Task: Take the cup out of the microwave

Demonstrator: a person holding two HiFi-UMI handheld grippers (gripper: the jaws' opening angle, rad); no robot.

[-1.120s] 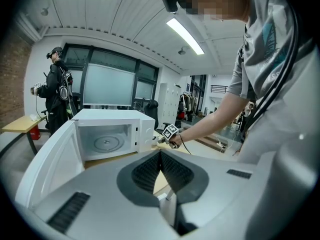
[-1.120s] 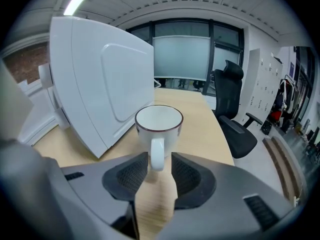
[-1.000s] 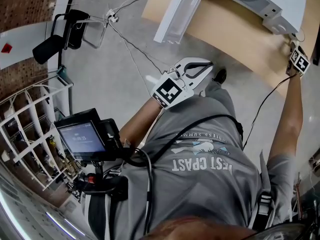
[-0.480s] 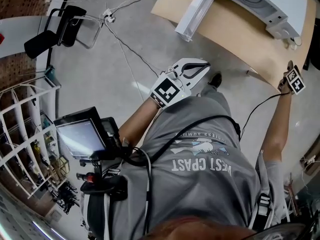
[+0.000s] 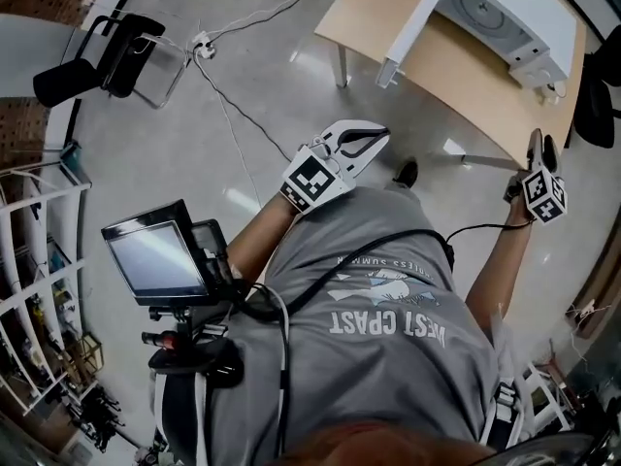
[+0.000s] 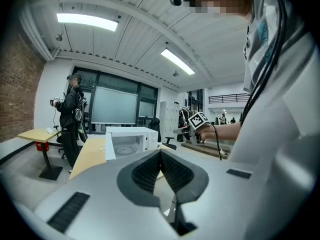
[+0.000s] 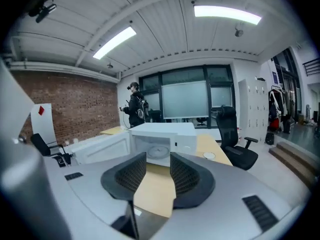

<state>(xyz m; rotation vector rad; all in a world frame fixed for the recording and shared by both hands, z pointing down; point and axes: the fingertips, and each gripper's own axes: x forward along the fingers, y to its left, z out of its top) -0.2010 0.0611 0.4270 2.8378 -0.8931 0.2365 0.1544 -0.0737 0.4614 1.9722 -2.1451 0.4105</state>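
The white microwave (image 5: 505, 3) stands on a wooden table (image 5: 383, 13) at the top right of the head view, its door (image 5: 415, 29) swung open. Inside it I see only the round turntable (image 7: 160, 151); no cup shows in any view. My left gripper (image 5: 380, 136) hangs over the floor in front of me, well short of the table, its jaws shut on nothing (image 6: 160, 154). My right gripper (image 5: 539, 142) is held out beyond the table's near edge, pointing at the microwave (image 7: 160, 139), open with nothing between its pads (image 7: 158, 159).
A small white round thing (image 7: 209, 155) lies on the table right of the microwave. Cables (image 5: 233, 115) run across the floor. A black office chair (image 7: 235, 139) stands right of the table. Another person (image 7: 135, 109) stands behind it. A white rack (image 5: 29, 260) is at my left.
I have stepped back from the table, so the microwave and table slid to the top right of the head view. My right gripper drew away from beside the microwave and off the table.
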